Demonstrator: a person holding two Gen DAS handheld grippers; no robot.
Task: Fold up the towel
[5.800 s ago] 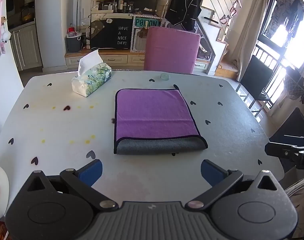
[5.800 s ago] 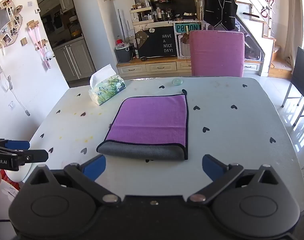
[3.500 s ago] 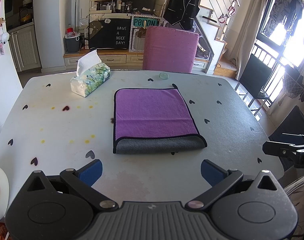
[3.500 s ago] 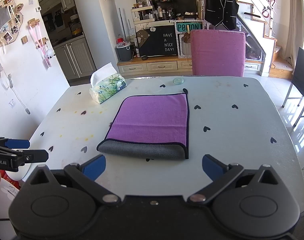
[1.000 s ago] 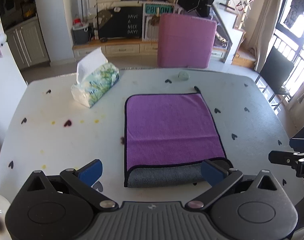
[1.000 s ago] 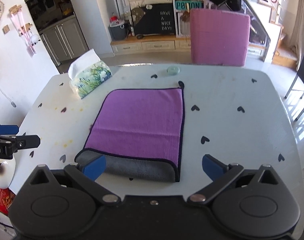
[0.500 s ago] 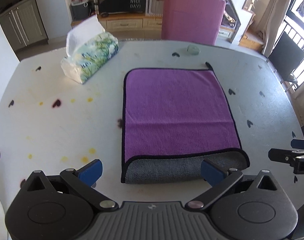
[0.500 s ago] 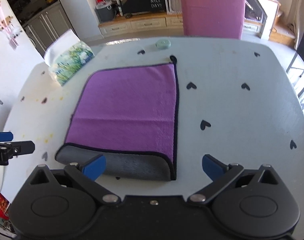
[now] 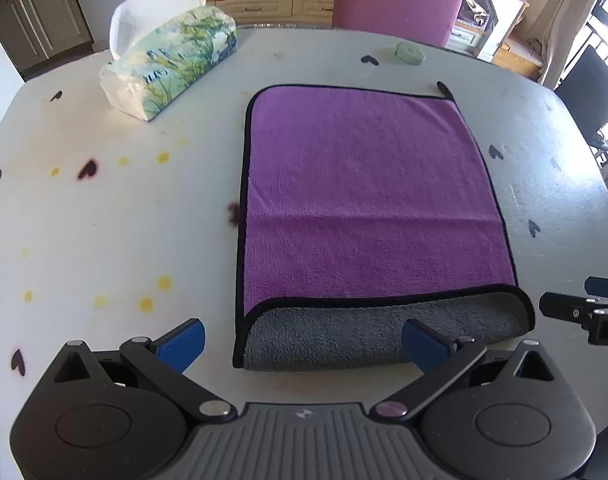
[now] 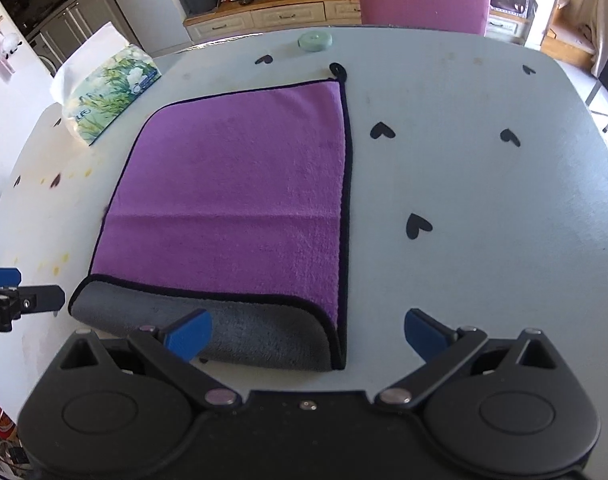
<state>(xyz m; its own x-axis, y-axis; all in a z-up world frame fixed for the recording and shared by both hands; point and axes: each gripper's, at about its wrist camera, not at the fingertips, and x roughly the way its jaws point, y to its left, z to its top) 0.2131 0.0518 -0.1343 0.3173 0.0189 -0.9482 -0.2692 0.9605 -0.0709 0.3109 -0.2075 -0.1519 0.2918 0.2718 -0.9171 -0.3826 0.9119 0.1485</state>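
Two spread hand-held grippers, left [image 9: 303, 339] and right [image 10: 308, 333], empty, flank the towel [image 9: 364, 200]'s near grey edge, equally close

Towel [image 9: 364, 200] on table [image 9: 104, 220], tissue pack [image 9: 172, 60] behind-left.
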